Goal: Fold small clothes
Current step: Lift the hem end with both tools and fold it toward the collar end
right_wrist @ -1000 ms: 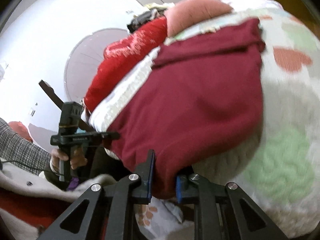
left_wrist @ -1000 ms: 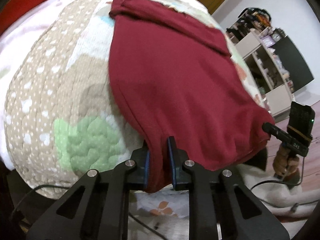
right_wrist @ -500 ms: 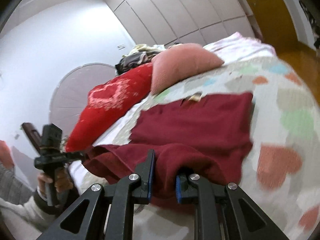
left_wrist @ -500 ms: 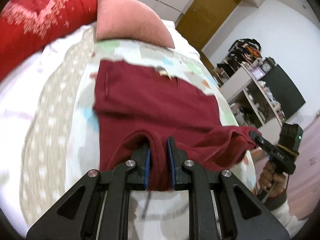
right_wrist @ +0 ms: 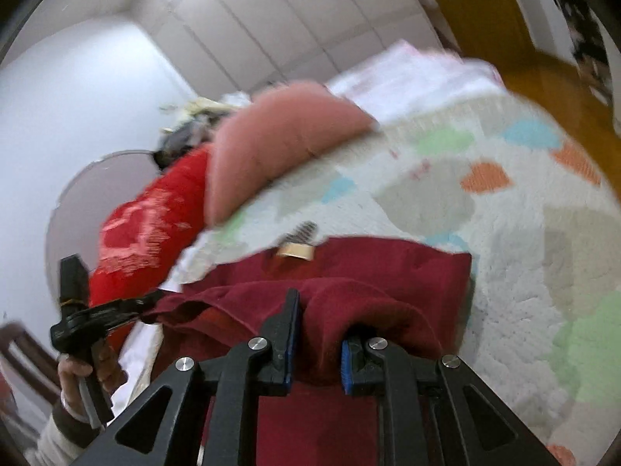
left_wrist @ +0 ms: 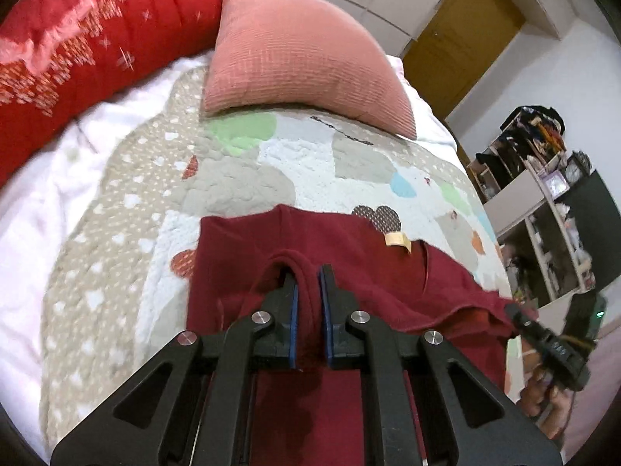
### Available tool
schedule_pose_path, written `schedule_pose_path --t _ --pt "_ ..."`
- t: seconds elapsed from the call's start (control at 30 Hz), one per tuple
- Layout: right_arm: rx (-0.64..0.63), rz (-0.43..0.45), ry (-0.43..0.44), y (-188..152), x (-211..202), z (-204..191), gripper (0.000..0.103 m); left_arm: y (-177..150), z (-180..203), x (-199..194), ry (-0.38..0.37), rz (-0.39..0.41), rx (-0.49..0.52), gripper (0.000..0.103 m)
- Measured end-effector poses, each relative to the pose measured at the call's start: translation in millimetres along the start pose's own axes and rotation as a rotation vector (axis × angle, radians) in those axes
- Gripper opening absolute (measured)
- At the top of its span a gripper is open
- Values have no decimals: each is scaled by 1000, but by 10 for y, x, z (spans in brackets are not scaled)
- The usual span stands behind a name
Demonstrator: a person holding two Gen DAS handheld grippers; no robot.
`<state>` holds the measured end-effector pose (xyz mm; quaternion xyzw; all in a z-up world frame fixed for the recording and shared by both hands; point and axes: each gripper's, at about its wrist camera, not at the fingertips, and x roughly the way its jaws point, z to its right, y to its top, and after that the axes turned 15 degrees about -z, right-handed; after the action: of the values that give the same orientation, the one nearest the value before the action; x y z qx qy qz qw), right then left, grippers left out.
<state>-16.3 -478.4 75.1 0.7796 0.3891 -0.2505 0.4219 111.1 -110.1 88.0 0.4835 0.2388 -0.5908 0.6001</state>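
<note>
A small maroon garment lies on a patchwork quilt, its tan label at the far edge. My left gripper is shut on the garment's near hem, held above the far half. My right gripper is shut on the same hem further right. The garment is doubled over, the lifted edge sagging between the two grippers. The right gripper shows in the left wrist view, and the left gripper shows in the right wrist view.
A pink cushion and a red cushion lie at the bed's head. A white sheet borders the quilt at left. Shelves and a wooden door stand to the right.
Both grippers have carried the near hem up and forward over the garment toward the label edge. The garment went from flat to doubled over.
</note>
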Motion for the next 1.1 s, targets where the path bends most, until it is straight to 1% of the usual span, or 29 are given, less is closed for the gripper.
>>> schedule_pose_path --t 0.03,0.07,0.1,0.13,0.17,0.2,0.23,0.27,0.3,0.37,0.4,0.43,0.47,0.53,0.57,0.63,0.67,0.73,0.83,0.87,0.93,1.0,1.1 --pt "32 -20 -3 56 64 72 22 47 -19 28 -16 -15 -9 12" --pt "50 -22 8 80 72 115 23 92 -30 40 -32 -29 -11 13" --pt "62 -16 23 95 54 151 26 120 -29 30 -44 -35 -7 18" --pt "62 -2 40 100 -10 161 31 152 -24 11 -51 -31 -2 29" --pt "55 8 45 98 -51 156 36 177 -14 -48 -41 -3 1 40" --pt "44 27 41 87 -121 139 48 180 -9 -113 -26 32 -5 63" --pt "36 65 14 83 -218 122 62 191 -19 -171 -23 69 -18 75" --pt "38 101 -13 81 -292 114 69 197 -44 -229 -36 101 -36 78" --pt "49 134 -26 78 -368 119 73 209 -68 -254 -52 102 -48 78" --pt "64 130 -7 95 -453 123 73 233 -85 -258 -71 76 -54 78" --pt "53 126 3 98 -470 95 73 225 -84 -259 -71 79 -53 78" --pt "22 134 -10 85 -482 25 72 209 -75 -254 -65 83 -51 78" --pt "1 136 -27 80 -469 -30 70 188 -52 -227 -55 79 -41 78" --pt "-81 109 -82 82 -345 -209 52 154 6 -140 -35 61 -17 78" --pt "-105 89 -107 95 -268 -251 50 138 50 -66 -10 46 1 78" --pt "-172 26 -215 119 -22 -367 36 110 112 78 52 20 27 78" --pt "-191 8 -253 122 77 -372 35 104 134 174 102 6 36 78" --pt "-187 -15 -293 173 297 -301 35 126 118 341 186 -6 28 78" --pt "-115 -23 -367 306 531 -53 35 236 -17 577 241 -27 -15 78" --pt "-89 -28 -371 347 586 21 35 281 -71 650 261 -38 -34 78" --pt "-42 -55 -359 442 731 155 35 341 -138 731 281 -37 -45 78" --pt "-59 -47 -366 480 754 137 35 360 -158 738 295 -21 -48 80" --pt "-90 -62 -398 480 738 63 35 326 -193 681 284 -14 -68 79"
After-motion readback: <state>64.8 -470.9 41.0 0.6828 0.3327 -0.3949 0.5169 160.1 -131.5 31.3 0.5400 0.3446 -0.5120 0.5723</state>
